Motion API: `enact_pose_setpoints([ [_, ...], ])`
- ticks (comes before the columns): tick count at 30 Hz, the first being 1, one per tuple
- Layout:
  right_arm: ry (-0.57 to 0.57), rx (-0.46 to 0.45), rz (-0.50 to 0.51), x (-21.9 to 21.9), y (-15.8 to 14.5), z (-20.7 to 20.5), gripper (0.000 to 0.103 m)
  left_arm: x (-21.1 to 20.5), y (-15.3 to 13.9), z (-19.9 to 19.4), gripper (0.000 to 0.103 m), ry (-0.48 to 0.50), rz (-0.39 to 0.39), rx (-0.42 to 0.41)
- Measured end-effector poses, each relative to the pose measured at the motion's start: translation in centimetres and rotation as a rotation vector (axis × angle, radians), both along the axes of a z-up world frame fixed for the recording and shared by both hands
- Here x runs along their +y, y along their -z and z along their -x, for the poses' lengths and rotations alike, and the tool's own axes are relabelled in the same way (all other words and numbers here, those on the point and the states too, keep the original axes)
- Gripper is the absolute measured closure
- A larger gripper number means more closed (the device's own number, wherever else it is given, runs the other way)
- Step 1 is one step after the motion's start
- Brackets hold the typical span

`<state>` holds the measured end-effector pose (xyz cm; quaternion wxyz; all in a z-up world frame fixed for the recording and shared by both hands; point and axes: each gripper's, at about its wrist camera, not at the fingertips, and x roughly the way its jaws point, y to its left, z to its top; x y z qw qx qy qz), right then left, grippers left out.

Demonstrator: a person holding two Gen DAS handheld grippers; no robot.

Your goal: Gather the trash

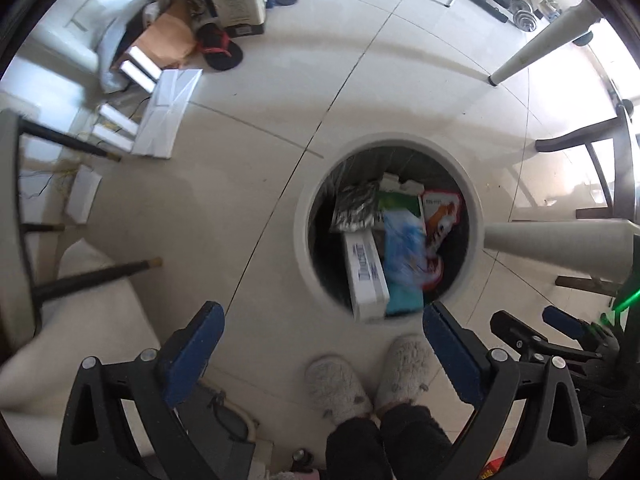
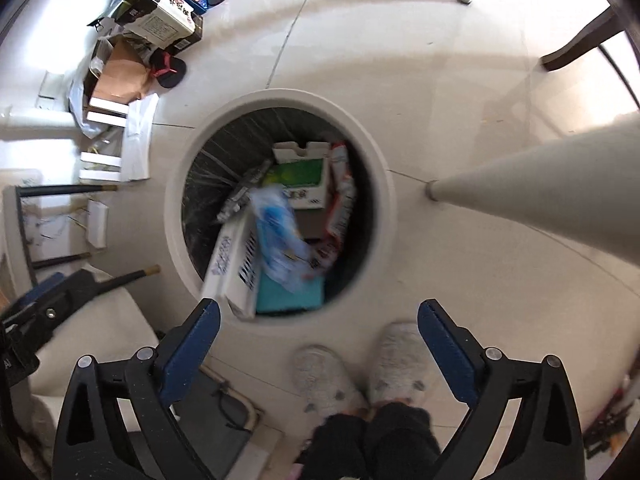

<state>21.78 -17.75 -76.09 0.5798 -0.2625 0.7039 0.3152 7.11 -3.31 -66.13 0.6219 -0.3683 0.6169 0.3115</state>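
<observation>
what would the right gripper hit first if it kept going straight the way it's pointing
Probably the near rim of the round white trash bin, or the floor just before it. The open right gripper points almost straight down beside the person's grey slippers; depth is unclear.

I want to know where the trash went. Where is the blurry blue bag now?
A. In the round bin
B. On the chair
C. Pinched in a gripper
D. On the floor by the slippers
A: the blue bag lies inside the bin on top of the boxes, and both grippers' fingers stand apart with nothing between them.
</observation>
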Motion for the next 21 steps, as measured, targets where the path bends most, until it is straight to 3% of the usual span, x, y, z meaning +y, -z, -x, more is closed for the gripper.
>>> enact_pose_setpoints([
  [6,-0.012,-0.046,0.007,-3.8,-5.9,1.0,0.001,-3.4,-5.9,1.5,0.001,-0.009,-0.023,0.022],
  [11,-0.015,-0.059,-0.016,-6.4,-12.9,1.5,0.001,-5.6,-11.7,1.7,0.001,-0.013,-0.016,0.013],
  [21,-0.035,-0.007,-0.129,-9.9,-31.7,0.4,0.001,-9.0,-27.1,0.5,0.001,0.061,-0.038,-0.057],
])
